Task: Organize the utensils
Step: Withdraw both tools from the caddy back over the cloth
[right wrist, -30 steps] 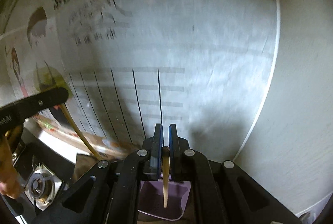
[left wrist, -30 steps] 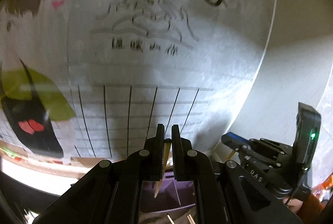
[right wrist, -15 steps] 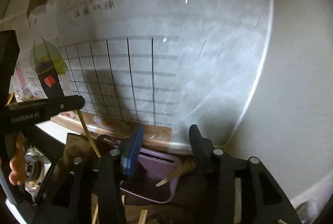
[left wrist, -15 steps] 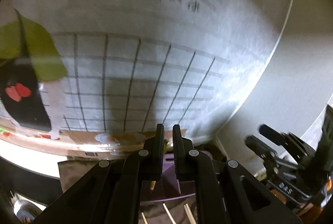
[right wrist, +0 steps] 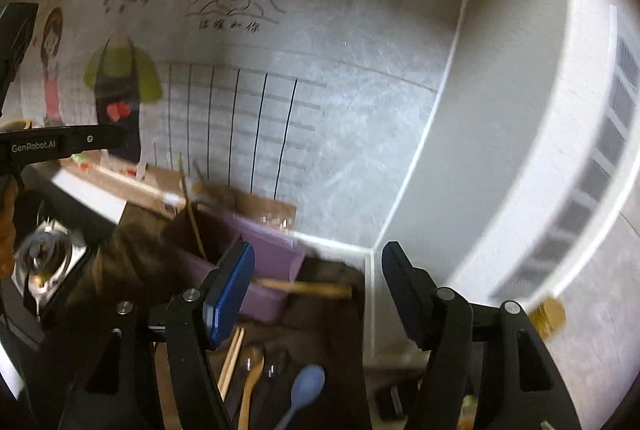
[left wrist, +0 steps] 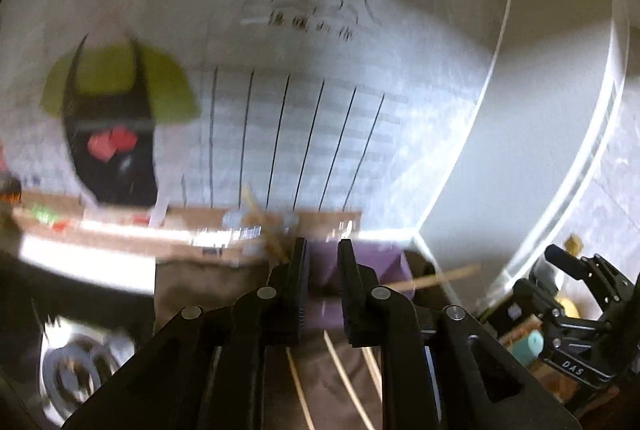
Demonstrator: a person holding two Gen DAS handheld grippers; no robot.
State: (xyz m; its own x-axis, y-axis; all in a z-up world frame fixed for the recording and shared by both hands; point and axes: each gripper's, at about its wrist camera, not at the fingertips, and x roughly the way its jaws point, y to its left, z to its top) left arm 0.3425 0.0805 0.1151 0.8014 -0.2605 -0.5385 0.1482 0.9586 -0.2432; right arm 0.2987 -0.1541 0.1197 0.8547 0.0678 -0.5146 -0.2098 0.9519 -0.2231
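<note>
Just ahead of both grippers sits a purple holder (right wrist: 276, 258) on a dark cloth (right wrist: 136, 262). Between the left gripper (left wrist: 322, 262) fingers nothing shows as its jaws are opening; one chopstick (left wrist: 256, 218) leans up from the holder beyond its left finger. Across the right gripper (right wrist: 318, 270) gap, jaws opening and empty, a second chopstick (right wrist: 308, 288) lies over the holder's rim; below it rest a blue spoon (right wrist: 306, 390) and wooden utensils (right wrist: 250, 382).

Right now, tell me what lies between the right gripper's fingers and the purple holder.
In the right wrist view, a wooden chopstick lies across the dark mat between the right gripper, its jaws opening with nothing gripped, and the purple holder.
</note>
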